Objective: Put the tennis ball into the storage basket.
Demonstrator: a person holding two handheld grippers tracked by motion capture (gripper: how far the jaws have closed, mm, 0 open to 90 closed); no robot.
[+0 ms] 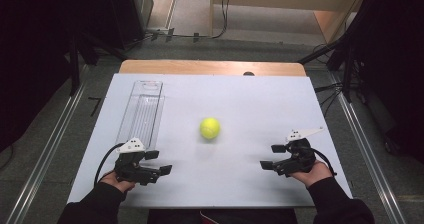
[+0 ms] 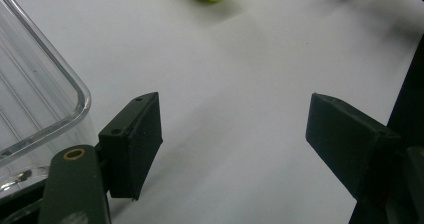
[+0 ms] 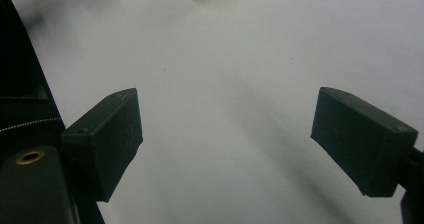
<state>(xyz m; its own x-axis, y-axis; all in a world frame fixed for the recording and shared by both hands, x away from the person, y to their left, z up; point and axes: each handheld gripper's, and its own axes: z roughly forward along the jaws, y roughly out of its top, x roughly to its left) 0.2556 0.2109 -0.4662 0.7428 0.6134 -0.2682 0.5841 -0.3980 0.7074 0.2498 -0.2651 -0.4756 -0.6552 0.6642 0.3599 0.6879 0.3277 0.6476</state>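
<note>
The black two-jaw left gripper (image 1: 159, 162) and black two-jaw right gripper (image 1: 271, 156) are held low, inward-pointing, jaws spread wide and empty.

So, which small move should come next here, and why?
Probably, the left hand-held gripper should ease forward toward the yellow-green tennis ball. Its jaws stand open and empty, the ball lies free on the white table sheet, and the clear plastic tray sits just beside that gripper, which may be where the ball goes.

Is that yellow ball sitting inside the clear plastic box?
No, the yellow ball lies on the bare white table, well apart from the clear plastic box to its left.
</note>
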